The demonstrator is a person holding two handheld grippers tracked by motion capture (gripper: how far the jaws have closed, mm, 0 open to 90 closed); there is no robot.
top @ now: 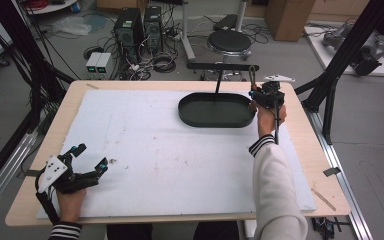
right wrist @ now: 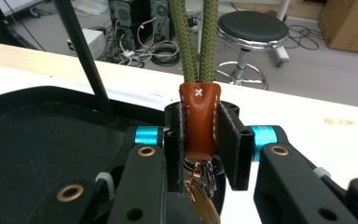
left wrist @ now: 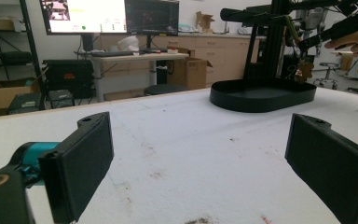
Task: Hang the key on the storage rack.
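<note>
Near the table's front left corner, the left gripper rests low over the white mat with its jaws spread wide and nothing between them; the left gripper view shows bare mat between the two black pads. Farther back, toward the far right corner, the right gripper is clamped tight on the brown leather tab of a keychain, whose olive cord loop rises above the jaws while brass keys dangle below. It holds the keychain just at the right end of the black oval tray, from which a thin post rises to a horizontal black bar. The step in hand looks like hanging the keychain: the loop seems to be near the bar's right end, though I cannot tell whether it is already threaded on. Next, the loop must slide over the bar's end before the jaws let go.
</note>
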